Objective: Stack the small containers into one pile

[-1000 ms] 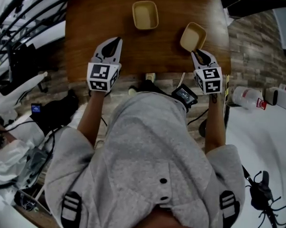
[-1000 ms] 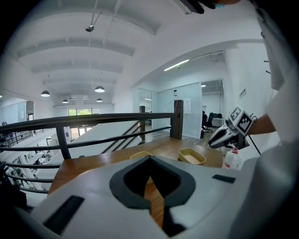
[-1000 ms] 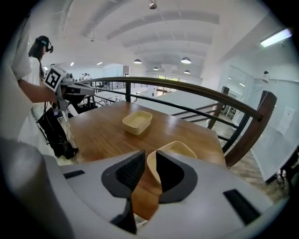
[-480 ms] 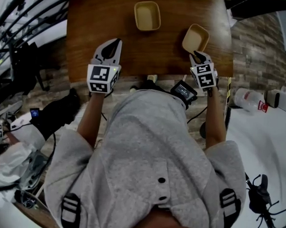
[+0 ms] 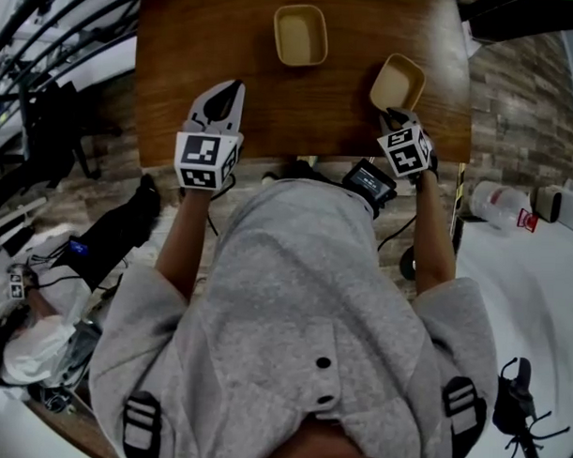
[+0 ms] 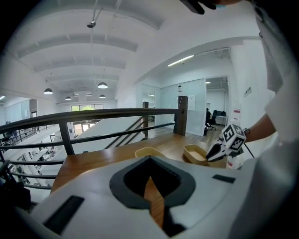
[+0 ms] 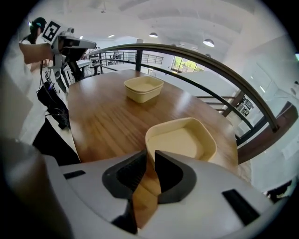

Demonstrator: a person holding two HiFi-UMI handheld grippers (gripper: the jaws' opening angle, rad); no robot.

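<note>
We could read no word, brand or number anywhere. The cubes (image 5: 203, 160) on the left gripper (image 5: 236, 82) and right gripper (image 5: 392, 112) bore only black-and-white square patterns, no letters. The red label (image 5: 524, 214) on the white bottle (image 5: 494, 199) and the wall notices (image 6: 247, 91) were too small to read.

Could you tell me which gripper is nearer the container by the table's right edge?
Right. The right gripper has just been closing its jaws on the near rim of that container; the left gripper is shut and empty, far to its left.
</note>
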